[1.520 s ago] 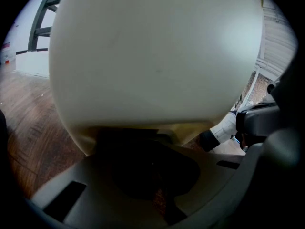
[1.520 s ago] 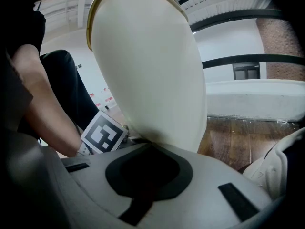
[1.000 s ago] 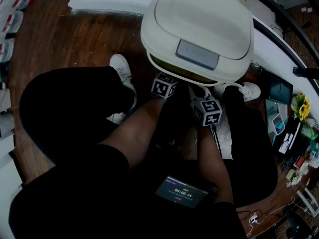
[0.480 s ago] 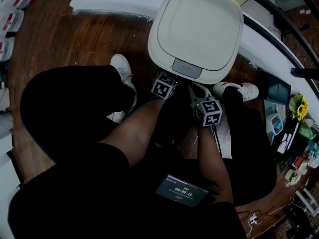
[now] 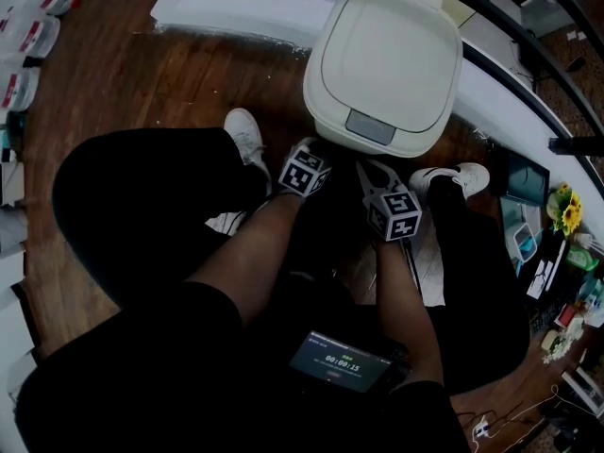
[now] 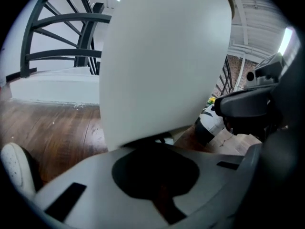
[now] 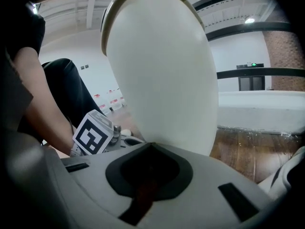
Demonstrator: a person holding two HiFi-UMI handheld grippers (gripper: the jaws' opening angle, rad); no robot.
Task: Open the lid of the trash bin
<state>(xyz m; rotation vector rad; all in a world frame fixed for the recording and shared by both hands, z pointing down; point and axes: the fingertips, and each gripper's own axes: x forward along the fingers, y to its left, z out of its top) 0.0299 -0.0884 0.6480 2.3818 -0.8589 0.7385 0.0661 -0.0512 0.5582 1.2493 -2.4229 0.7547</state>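
Standing on the wooden floor (image 5: pixel 142 83), the cream trash bin (image 5: pixel 415 144) has its lid (image 5: pixel 387 55) down flat, with a grey tab (image 5: pixel 370 126) at the lid's front edge. The left gripper (image 5: pixel 311 159) and right gripper (image 5: pixel 377 182) sit low just in front of the bin, each with its jaws closed together on nothing and the bin's wall close ahead. A white shoe (image 5: pixel 247 135) rests left of the bin's front, another (image 5: pixel 453 176) right of it
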